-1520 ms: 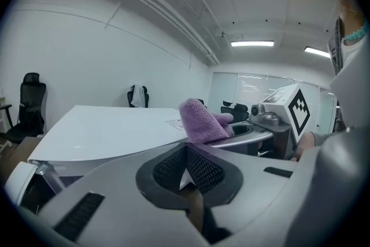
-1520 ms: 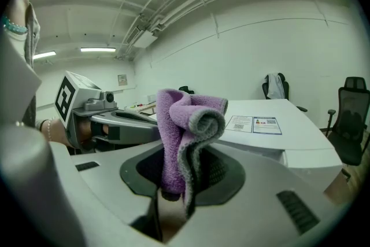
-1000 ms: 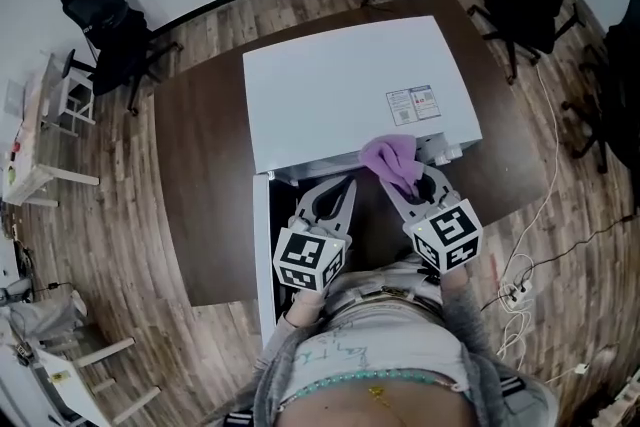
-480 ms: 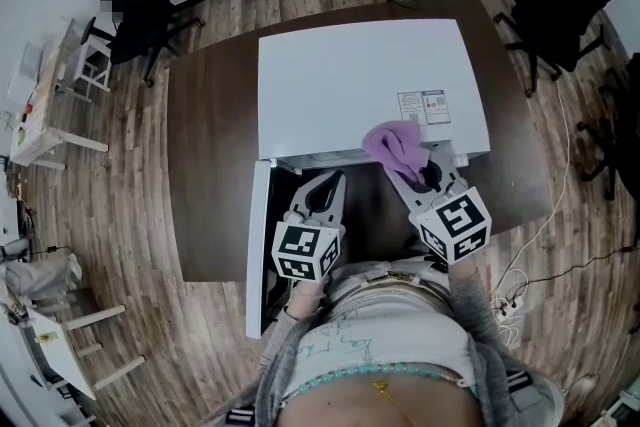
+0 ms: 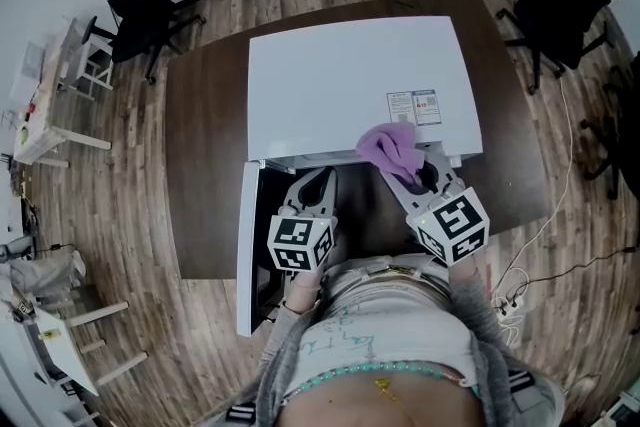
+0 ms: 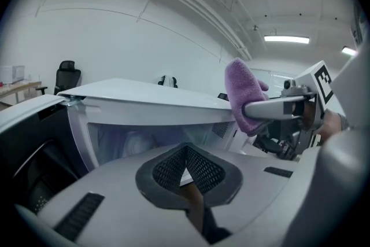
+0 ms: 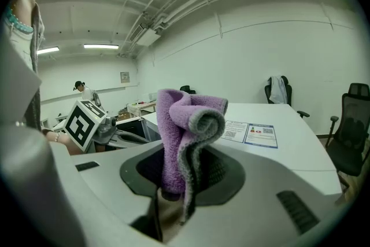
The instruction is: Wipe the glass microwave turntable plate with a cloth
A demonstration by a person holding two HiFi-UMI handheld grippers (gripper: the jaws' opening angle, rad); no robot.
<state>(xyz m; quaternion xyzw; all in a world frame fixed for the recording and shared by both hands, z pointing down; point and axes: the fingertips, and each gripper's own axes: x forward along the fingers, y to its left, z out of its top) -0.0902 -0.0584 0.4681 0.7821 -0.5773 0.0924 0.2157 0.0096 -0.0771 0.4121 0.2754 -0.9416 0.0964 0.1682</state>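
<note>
Head view — white microwave [image 5: 350, 85], brown table [image 5: 205, 165], wood floor [image 5: 110, 215]

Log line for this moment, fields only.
left claw: shut, empty | right claw: shut on purple cloth | microwave door: open | wiping: not begun

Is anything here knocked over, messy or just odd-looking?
Nothing looks spilled or broken. The microwave has its door swung open on its left side, and the purple cloth sits bunched and folded over in the right gripper jaws, not spread flat.
</note>
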